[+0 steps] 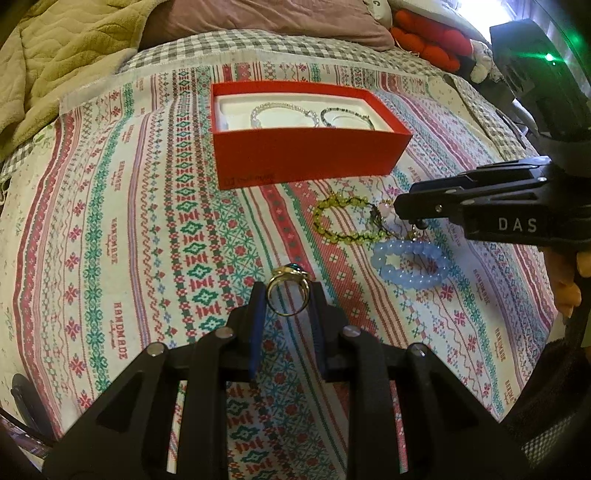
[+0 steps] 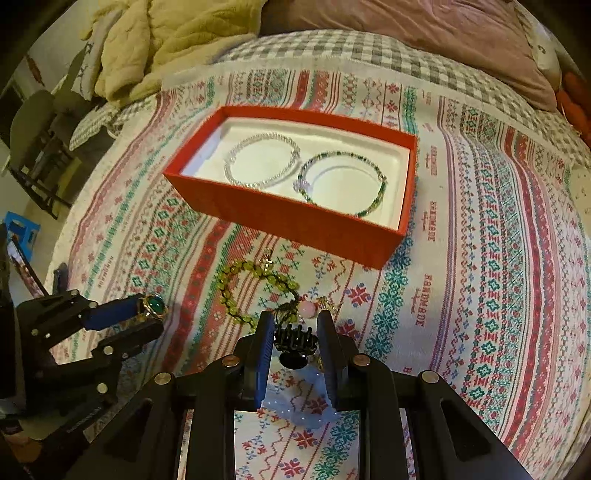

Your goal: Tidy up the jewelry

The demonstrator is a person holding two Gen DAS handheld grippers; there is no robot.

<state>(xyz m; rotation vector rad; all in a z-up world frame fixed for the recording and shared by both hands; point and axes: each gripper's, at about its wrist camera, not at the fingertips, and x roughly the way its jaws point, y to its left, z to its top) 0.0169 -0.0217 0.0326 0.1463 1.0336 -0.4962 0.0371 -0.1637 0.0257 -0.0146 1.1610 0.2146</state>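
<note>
My left gripper (image 1: 286,291) is shut on a gold ring (image 1: 282,275) with a teal stone, held above the patterned cloth; the right wrist view shows that ring (image 2: 155,304) at its tips (image 2: 153,314). My right gripper (image 2: 295,318) is shut on a small black toothed clip (image 2: 295,339). Below it lie a pale blue bead bracelet (image 1: 410,266) and a yellow-green bead bracelet (image 1: 343,221) with a pink bead (image 2: 308,308). The open red box (image 1: 306,162) holds a clear bead bracelet (image 2: 262,162) and a dark green one (image 2: 343,184).
The patterned cloth (image 1: 147,221) covers a checked bed sheet. An olive quilt (image 1: 55,55) and a mauve pillow (image 1: 258,18) lie behind the box, red plush (image 1: 432,40) at the back right. A chair (image 2: 33,140) stands off the bed's left edge.
</note>
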